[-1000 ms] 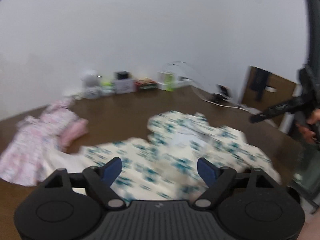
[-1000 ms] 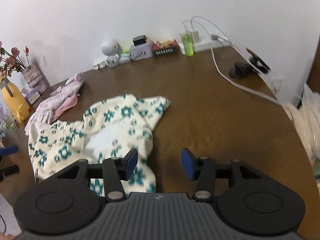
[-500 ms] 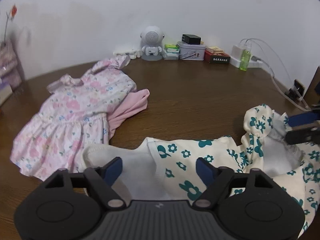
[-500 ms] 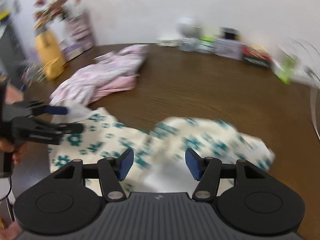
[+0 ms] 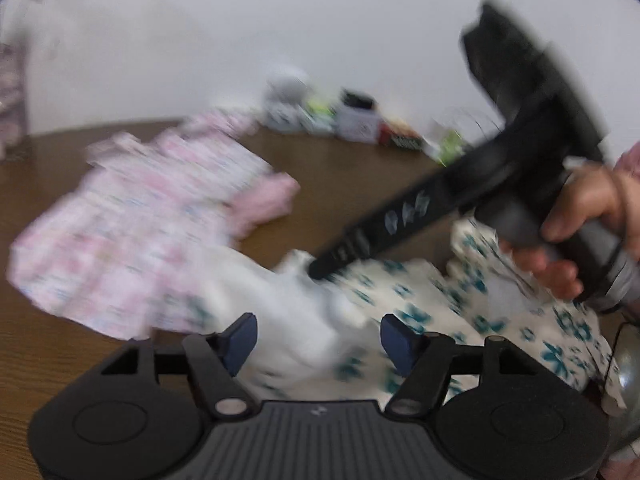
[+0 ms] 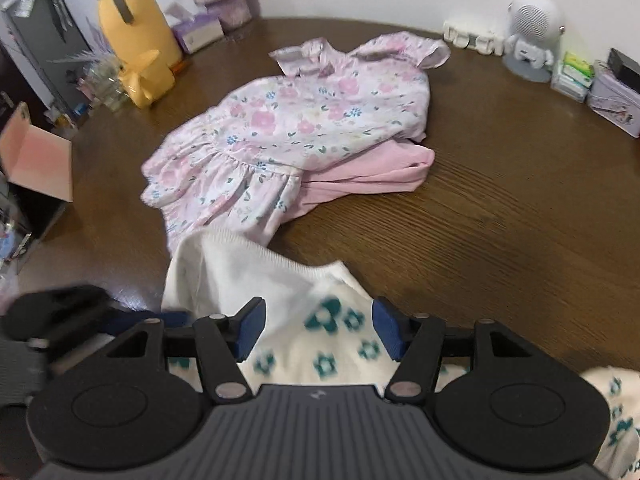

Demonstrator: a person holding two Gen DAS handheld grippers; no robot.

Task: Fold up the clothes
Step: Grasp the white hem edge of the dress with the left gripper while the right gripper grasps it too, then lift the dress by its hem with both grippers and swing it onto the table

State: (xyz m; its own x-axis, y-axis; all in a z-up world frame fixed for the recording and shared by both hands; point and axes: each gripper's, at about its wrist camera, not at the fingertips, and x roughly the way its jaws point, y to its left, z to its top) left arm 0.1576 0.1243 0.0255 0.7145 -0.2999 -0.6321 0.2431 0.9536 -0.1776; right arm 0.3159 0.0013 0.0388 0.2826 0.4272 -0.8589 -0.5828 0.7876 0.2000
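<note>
Table [image 6: 500, 216] of dark wood grain is carrying the cream knit garment [image 6: 332, 332] with teal flowers, lying rumpled at the near edge just beside the pink floral dress [image 6: 296, 128], so you are risking dragging the dress along if the soft ribbed hem snags it. Left gripper [image 5: 318, 338] and right gripper [image 6: 318, 330] are both standing with fingers apart over the knit, clamping nothing; left jaws have just been opening slightly, and with both hands crowding one corner you are risking bunching it.
</note>
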